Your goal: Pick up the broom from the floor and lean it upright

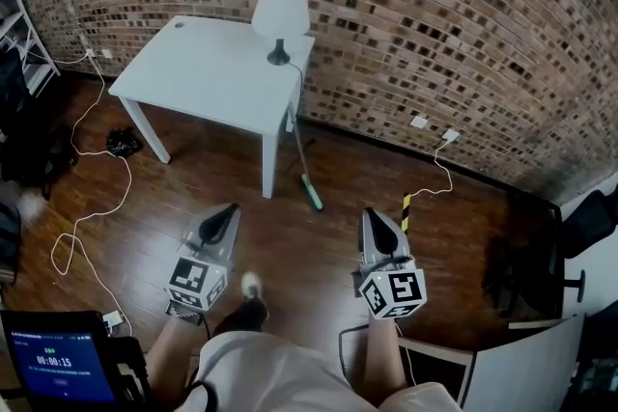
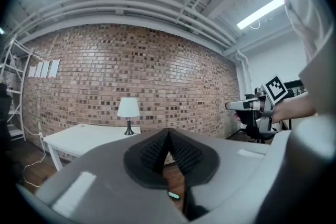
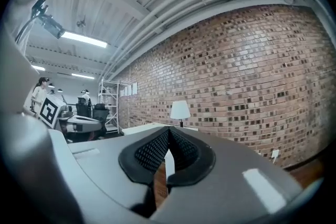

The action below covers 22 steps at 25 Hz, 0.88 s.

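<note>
Two claws are pointing out level over the wood floor [image 1: 319, 246], side by side, toward the brick wall [image 1: 435, 14]. The left claw [image 1: 230, 209] is pressed together at its tips, and nothing is sitting between its black pads. The right claw [image 1: 372, 215] is pressed together too, and it is pinching nothing. Both are hanging in the air, well apart from the broom [image 1: 302, 154].

The broom is sitting ahead of them, between the claws and the wall. Its green head [image 1: 312, 195] is resting on the floor, just beside the front leg of the white counter [image 1: 208, 72]. Its thin handle is running from the head up toward the near corner of the counter. I cannot tell if the handle is leaning on the counter or lying flat on the floor.

The counter is standing close to the wall. A lamp [image 1: 280, 14] with a white shade is standing on the counter's far corner, by the bricks. A long white cord [image 1: 97, 188] is snaking over the floor on the left. A second, shorter white cord [image 1: 439, 171] is hanging from a plug on the wall at the right. A small yellow and black striped stick [image 1: 406, 207] is lying on the floor near the right claw. A little screen [image 1: 58, 364] is glowing blue in the bottom left corner. The person's shoe [image 1: 251, 288] is showing on the floor between the two claws.
</note>
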Each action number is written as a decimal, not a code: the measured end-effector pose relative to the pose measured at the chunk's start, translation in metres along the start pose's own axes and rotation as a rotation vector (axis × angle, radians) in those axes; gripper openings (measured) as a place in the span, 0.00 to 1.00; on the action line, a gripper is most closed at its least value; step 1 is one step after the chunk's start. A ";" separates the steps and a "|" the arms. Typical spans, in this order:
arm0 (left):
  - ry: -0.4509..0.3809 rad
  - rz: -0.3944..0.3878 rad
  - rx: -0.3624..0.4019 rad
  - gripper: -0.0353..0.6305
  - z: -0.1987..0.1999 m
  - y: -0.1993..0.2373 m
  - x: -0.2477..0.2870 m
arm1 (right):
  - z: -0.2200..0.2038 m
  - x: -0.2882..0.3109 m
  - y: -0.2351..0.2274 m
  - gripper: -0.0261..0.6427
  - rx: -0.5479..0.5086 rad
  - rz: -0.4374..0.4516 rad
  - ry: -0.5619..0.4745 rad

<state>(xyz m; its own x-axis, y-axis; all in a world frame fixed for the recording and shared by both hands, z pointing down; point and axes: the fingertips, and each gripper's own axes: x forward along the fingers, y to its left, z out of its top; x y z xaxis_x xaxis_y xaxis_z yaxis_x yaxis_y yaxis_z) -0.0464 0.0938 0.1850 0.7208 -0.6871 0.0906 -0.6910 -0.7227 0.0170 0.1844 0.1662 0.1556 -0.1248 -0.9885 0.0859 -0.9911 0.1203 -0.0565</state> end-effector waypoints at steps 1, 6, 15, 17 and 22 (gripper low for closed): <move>-0.002 0.001 0.004 0.05 -0.002 -0.014 -0.011 | 0.001 -0.016 0.003 0.06 -0.005 0.009 -0.014; 0.005 0.054 0.016 0.05 -0.018 -0.086 -0.085 | -0.011 -0.117 0.016 0.06 0.011 0.034 -0.042; 0.014 0.111 0.007 0.05 -0.008 -0.166 -0.188 | -0.009 -0.250 0.027 0.06 0.008 0.016 -0.016; 0.011 0.111 0.011 0.05 -0.006 -0.167 -0.200 | -0.008 -0.259 0.034 0.06 0.017 0.001 -0.020; 0.006 0.111 0.036 0.05 -0.005 -0.158 -0.211 | -0.008 -0.260 0.055 0.06 0.005 0.004 -0.026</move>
<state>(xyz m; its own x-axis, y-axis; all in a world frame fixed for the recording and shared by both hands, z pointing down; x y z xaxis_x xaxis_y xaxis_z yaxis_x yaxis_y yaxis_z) -0.0899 0.3534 0.1685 0.6393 -0.7629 0.0960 -0.7643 -0.6442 -0.0294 0.1621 0.4303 0.1378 -0.1271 -0.9901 0.0594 -0.9905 0.1235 -0.0613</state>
